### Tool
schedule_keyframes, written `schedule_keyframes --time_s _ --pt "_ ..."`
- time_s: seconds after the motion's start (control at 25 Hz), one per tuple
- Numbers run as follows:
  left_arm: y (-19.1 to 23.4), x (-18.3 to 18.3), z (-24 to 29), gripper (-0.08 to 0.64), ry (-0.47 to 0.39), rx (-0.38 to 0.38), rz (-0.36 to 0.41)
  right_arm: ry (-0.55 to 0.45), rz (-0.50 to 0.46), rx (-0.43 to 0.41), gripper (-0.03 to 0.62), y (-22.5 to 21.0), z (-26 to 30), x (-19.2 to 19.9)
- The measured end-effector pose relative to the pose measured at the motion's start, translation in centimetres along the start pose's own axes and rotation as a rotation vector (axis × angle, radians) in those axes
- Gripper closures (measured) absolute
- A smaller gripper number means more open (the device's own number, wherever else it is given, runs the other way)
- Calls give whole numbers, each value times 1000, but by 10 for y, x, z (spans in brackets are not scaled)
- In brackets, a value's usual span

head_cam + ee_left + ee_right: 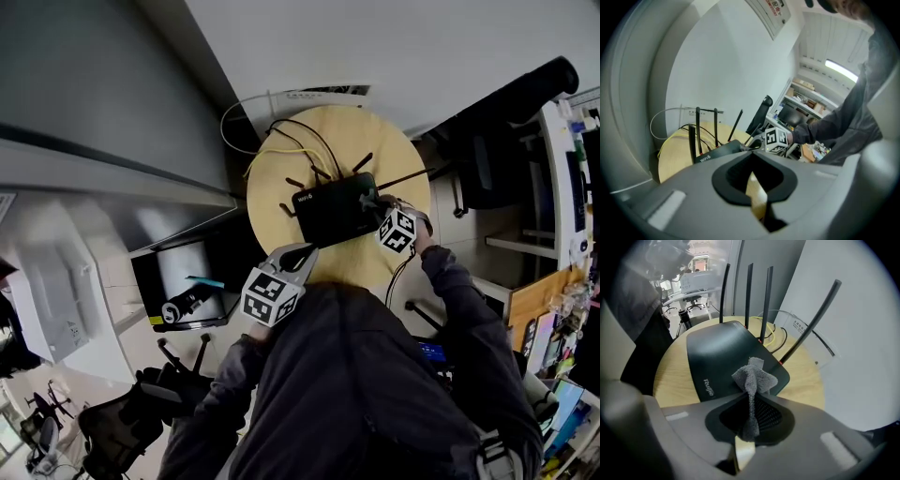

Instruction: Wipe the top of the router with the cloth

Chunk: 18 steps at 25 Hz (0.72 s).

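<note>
At router (723,357), right gripper (751,397), jaws pinching cloth (753,377)

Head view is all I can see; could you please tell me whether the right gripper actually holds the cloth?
Observer: Yes, the right gripper is shut on a grey cloth, which bunches up above its jaws.
Operator: Whereabouts is it, please?
Observer: Over the router's corner nearest that gripper, beside one slanted antenna.
Operator: And the left gripper?
Observer: The left gripper is shut, with nothing between its jaws.
</note>
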<state>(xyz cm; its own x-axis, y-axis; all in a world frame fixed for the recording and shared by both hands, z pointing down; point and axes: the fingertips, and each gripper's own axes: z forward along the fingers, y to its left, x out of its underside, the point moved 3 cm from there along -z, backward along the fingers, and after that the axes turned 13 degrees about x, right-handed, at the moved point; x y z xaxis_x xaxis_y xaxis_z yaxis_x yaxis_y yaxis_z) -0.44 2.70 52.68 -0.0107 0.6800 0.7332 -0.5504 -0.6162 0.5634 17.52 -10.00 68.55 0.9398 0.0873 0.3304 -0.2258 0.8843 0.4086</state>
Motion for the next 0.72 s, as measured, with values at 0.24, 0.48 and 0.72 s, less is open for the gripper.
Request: schedule_keyframes --time_s 0.24,0.48,0.72 --pt "-10 4 4 560 16 25 21 -2 55 -6 566 29 -20 18" --pt "-19 9 1 560 19 31 33 0 108 -8 566 49 -34 28" --pt "-25 14 -6 560 19 28 47 -27 247 75 565 48 -44 23"
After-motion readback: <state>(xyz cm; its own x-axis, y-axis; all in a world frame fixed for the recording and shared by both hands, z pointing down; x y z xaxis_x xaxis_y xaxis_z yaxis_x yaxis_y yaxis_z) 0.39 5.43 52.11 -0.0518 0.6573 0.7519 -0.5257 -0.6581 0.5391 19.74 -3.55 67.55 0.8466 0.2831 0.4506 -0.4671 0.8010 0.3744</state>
